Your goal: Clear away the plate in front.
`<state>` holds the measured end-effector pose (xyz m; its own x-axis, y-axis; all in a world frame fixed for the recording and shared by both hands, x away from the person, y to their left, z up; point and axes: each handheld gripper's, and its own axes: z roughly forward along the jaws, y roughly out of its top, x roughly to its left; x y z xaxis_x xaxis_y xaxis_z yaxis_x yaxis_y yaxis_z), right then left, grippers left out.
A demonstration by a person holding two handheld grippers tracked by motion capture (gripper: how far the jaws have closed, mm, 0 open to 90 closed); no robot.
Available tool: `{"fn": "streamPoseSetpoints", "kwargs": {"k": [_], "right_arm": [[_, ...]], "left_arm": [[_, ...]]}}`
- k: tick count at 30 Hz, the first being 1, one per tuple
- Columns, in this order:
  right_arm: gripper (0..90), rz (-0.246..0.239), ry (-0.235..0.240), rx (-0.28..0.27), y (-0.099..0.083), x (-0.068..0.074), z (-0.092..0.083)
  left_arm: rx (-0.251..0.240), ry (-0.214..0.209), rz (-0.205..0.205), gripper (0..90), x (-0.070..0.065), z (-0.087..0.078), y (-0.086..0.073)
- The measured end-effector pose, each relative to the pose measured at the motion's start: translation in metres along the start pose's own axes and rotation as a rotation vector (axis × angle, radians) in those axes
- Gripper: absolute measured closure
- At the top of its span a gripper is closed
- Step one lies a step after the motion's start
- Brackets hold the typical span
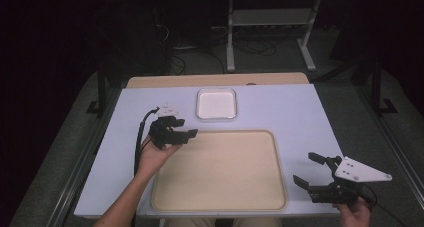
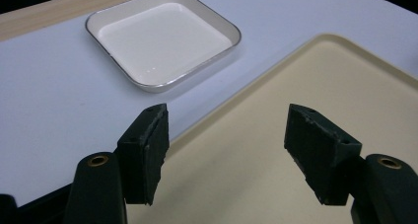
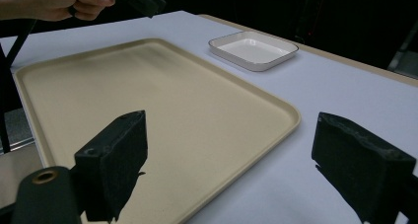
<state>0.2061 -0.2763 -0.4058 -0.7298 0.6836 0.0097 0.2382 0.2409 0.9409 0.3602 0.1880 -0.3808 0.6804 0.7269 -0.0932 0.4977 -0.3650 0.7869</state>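
Jaws of the right gripper (image 1: pixel 311 168) stand wide apart with nothing between them; it sits low at the near right corner of the beige tray (image 1: pixel 220 204), just off the tray's right rim over the pale tabletop (image 1: pixel 300 112), and it aims across the tray toward the far left. From its own view the tray's rounded corner lies between the two black pads (image 3: pixel 116 160) and the tray's floor is bare.

Farther off, at the tray's far left corner, the left gripper (image 1: pixel 184 128) is held in the person's left hand (image 1: pixel 152 154), with its cable trailing down past the wrist. Its jaws are also parted and hold nothing. In the left gripper view the tray's rim runs diagonally between the pads, and the gripper looks on toward the small white dish (image 2: pixel 162 36).

That dish, square with rounded corners and a thin dark edge, rests flat on the table just beyond the tray's far rim, a little left of the tray's middle, and looks empty.

Judging by the aim, the step in hand is the left gripper's approach to the dish, well short of any grasp. The next move calls for carrying the jaws past the tray's far rim, lowering them over one wall of the dish, with one pad inside and one outside, then closing on that thin rim squarely so it does not tip
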Motion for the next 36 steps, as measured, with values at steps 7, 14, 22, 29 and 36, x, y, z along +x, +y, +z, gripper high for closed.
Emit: {"fn": "streamPoseSetpoints", "kwargs": {"k": [7, 14, 22, 29, 36], "right_arm": [[12.9, 0.001, 0.0, 0.0, 0.0, 0.0, 0.0], [12.8, -0.006, 0.0, 0.003, 0.0, -0.001, 0.0], [12.8, -0.014, -0.006, 0.008, 0.001, -0.002, -0.001], [12.9, -0.018, -0.008, 0.011, 0.001, -0.001, -0.002], [12.9, -0.021, 0.002, 0.011, 0.002, 0.0, -0.001]], "left_arm": [[0.031, 0.011, -0.019, 34.3, 0.008, 0.013, 0.014], [0.064, 0.021, -0.057, 36.5, 0.023, 0.026, 0.024], [0.105, 0.052, -0.117, 41.4, 0.043, 0.043, 0.032], [0.133, 0.06, -0.155, 40.9, 0.051, 0.061, 0.043], [0.167, 0.08, -0.174, 42.0, 0.059, 0.078, 0.056]]}}
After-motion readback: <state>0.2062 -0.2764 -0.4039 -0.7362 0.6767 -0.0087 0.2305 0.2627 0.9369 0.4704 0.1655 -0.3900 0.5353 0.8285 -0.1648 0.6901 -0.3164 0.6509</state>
